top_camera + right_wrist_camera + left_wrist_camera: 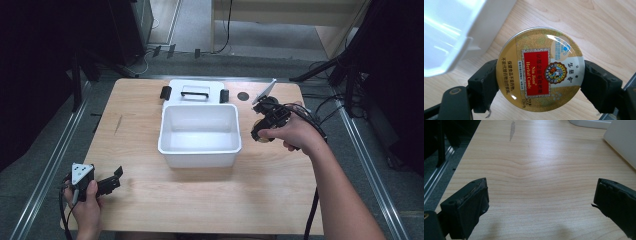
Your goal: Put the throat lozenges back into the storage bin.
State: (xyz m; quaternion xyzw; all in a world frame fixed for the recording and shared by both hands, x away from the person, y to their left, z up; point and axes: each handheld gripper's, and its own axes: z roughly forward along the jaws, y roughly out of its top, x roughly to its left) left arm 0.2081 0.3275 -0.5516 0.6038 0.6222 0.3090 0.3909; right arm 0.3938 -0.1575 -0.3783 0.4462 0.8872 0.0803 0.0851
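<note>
Clamping a round candy tin [540,68] by its rim, the right gripper [264,121] hangs just beside the right wall of an open white plastic box [199,152] at the middle of a wooden table [165,200]. Both black jaws press against opposite edges of the gold-and-red lid, which reads "Nin Jiom Herbal Candy" and faces the right gripper view, with the tabletop and a corner of the box behind it. The box's lid [195,92], with a handle and two dark latches, lies flat behind the box. At the table's near left corner a hand [85,207] holds the left gripper [112,181], its jaws spread wide over bare wood and gripping nothing. A small dark disc [243,96] sits near the far edge.
</note>
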